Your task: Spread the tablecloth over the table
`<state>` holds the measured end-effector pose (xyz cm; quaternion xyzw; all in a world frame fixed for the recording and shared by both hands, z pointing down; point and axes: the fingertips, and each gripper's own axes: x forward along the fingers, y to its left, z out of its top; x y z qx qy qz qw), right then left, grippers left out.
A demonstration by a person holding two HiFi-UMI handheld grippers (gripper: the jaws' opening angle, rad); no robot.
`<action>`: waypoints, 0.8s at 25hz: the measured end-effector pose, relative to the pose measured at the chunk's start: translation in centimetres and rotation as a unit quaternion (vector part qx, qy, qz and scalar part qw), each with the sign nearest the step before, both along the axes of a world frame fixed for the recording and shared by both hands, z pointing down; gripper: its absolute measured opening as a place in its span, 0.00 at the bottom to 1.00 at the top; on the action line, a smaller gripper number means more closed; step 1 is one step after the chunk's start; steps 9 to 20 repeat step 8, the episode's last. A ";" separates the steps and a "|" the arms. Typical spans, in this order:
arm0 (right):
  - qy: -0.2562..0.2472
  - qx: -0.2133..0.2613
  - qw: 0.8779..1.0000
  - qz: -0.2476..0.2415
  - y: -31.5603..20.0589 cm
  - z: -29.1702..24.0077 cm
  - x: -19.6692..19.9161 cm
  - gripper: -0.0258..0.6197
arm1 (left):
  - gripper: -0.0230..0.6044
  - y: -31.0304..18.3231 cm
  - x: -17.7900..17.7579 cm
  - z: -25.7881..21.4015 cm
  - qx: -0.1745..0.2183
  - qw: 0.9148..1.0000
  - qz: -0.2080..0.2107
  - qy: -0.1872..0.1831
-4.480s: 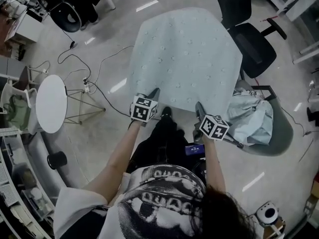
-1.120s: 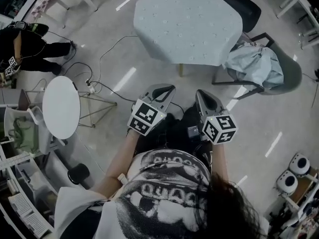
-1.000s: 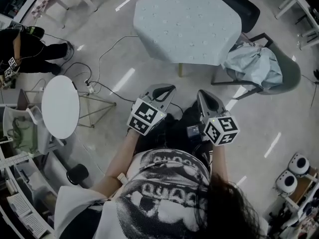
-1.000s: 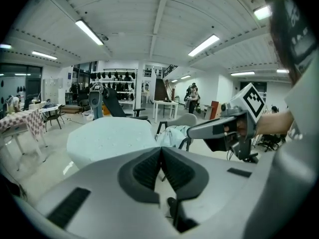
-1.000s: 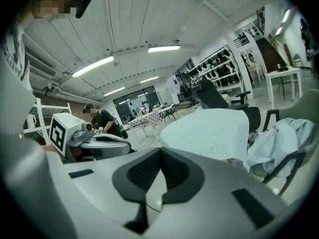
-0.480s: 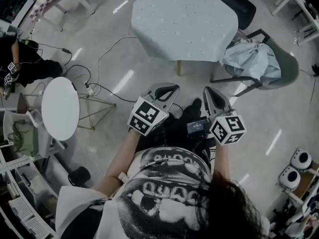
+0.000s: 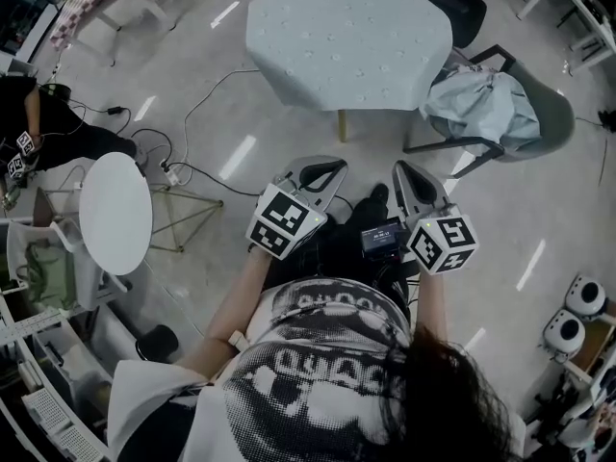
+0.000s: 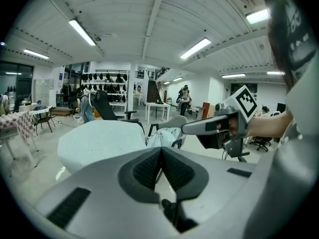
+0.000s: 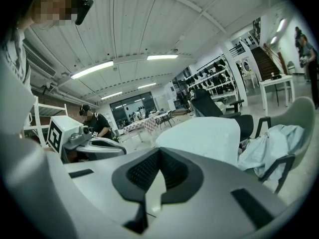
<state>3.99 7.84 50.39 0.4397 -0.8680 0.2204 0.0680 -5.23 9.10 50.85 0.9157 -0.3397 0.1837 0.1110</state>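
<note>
The pale blue-green tablecloth [image 7: 346, 37] lies spread over the table at the top of the head view, its edges hanging down all round and one wooden leg showing below. Both grippers are held close to my body, well short of the table. My left gripper [image 7: 332, 166] is shut with nothing in it, and the cloth [image 8: 99, 141] shows beyond its jaws [image 8: 161, 148]. My right gripper [image 7: 402, 166] is also shut and empty. In its own view [image 9: 158, 151] the covered table [image 9: 199, 136] stands ahead.
A green chair holding a heap of pale cloth [image 7: 481, 109] stands right of the table, a black office chair [image 7: 443, 3] behind it. A round white side table [image 7: 115, 210] and floor cables [image 7: 192, 133] are at left, with a person in black [image 7: 48, 133] beyond.
Some seconds ago both grippers were at the cloth's near edge; now they are drawn back and the table stands farther off. Within the last second both grippers rose slightly.
</note>
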 end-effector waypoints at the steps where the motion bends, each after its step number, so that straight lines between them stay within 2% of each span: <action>1: 0.001 -0.001 1.000 0.001 0.0 0.0 0.1 0.03 | 0.06 0.0 0.0 0.0 0.000 1.000 0.000 0.000; 20: 0.007 0.000 1.000 0.013 -0.3 0.1 1.3 0.03 | 0.06 -0.2 0.3 -0.1 0.002 1.000 0.002 0.004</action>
